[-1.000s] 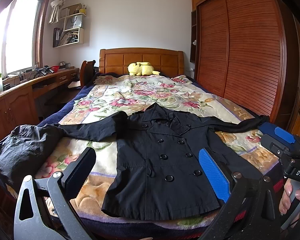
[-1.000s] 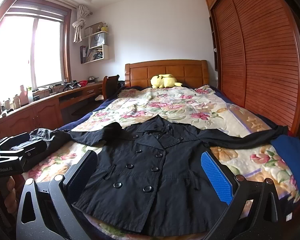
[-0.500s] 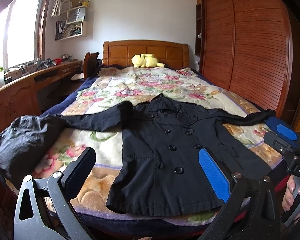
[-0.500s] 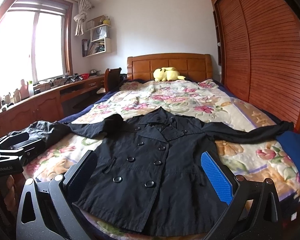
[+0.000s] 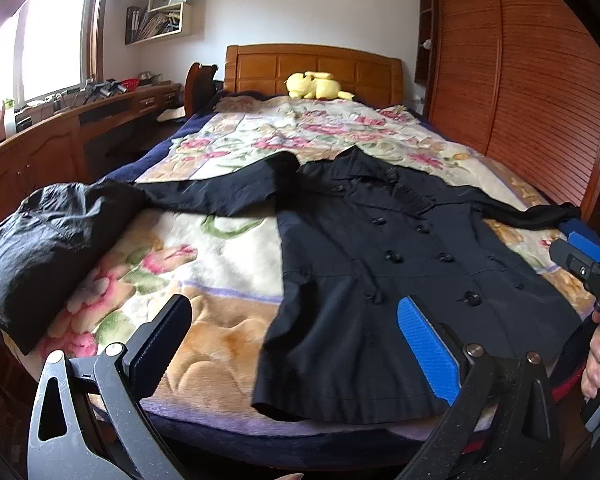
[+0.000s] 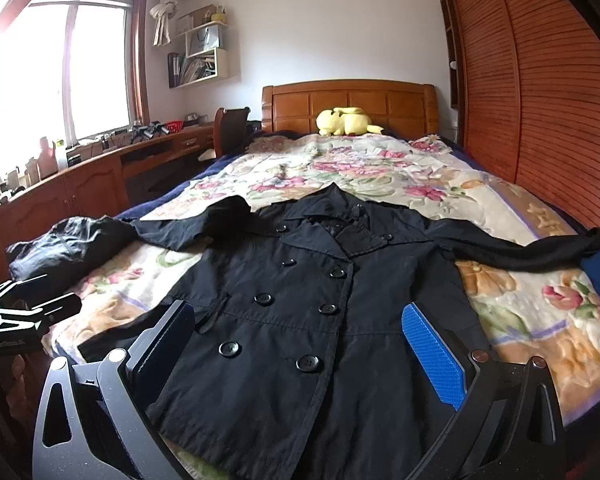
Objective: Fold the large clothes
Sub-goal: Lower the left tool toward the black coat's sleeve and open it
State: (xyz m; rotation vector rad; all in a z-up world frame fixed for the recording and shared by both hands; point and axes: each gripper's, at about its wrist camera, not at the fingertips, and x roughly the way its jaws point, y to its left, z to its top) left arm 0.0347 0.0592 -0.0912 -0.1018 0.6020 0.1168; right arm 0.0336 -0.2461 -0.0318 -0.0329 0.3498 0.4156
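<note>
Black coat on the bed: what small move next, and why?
Probably bring the left gripper toward the coat's left sleeve. The black double-breasted coat lies flat and buttoned, both sleeves spread out sideways; both grippers hang open and empty above the near hem, so nothing is folded yet.

A plain black double-breasted cotton coat (image 6: 300, 300) carries glossy black round buttons (image 6: 264, 299). Under it, the plush cream bed blanket (image 5: 228, 256) is patterned with pink flowers, green leaves, tan blooms and a thin lilac stripe, edged in navy. A crumpled black garment (image 5: 44, 240) lies near left. A pale yellow stuffed toy (image 6: 346, 121) sits far, against the orange-brown wooden headboard (image 6: 348, 100). The slatted wardrobe doors (image 6: 540, 100) on the right are reddish brown.
</note>
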